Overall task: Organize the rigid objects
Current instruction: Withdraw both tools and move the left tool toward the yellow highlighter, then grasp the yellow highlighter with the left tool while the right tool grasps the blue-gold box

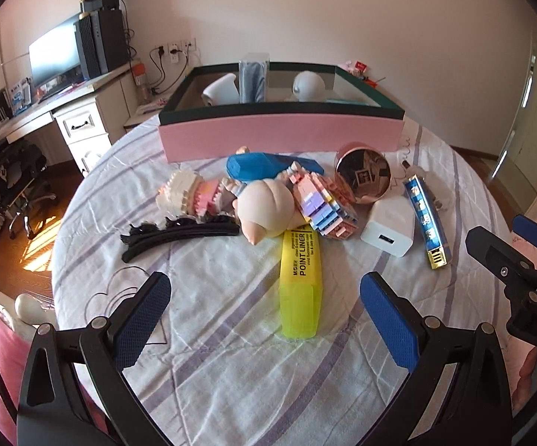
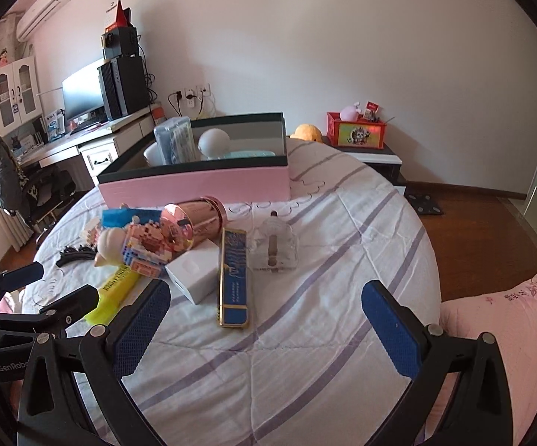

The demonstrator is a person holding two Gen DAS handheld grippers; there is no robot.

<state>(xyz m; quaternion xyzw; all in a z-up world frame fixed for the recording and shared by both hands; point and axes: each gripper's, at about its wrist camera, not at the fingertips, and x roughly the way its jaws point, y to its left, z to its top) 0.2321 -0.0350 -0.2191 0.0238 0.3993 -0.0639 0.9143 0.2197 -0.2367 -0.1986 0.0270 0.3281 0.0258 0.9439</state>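
A pile of small objects lies on the striped cloth in front of a pink box (image 1: 279,134) (image 2: 198,186). The yellow highlighter (image 1: 300,282) (image 2: 114,290) points toward my left gripper (image 1: 264,310), which is open and empty just short of it. Around it lie a black hair clip (image 1: 179,232), a doll head (image 1: 266,206), brick models (image 1: 322,200), a white charger (image 1: 389,228) (image 2: 192,273), a rose-gold canister (image 1: 363,176) (image 2: 190,226) and a blue harmonica (image 1: 426,219) (image 2: 233,280). My right gripper (image 2: 264,312) is open, empty, near the harmonica and a clear bottle (image 2: 276,247).
The pink box holds a white cup (image 1: 220,89), a blue packet (image 1: 253,80) and a white round thing (image 1: 307,85). A desk with monitor (image 2: 82,93) stands at the left, a red box (image 2: 356,130) on a stand at the back. Pink bedding (image 2: 506,316) lies right.
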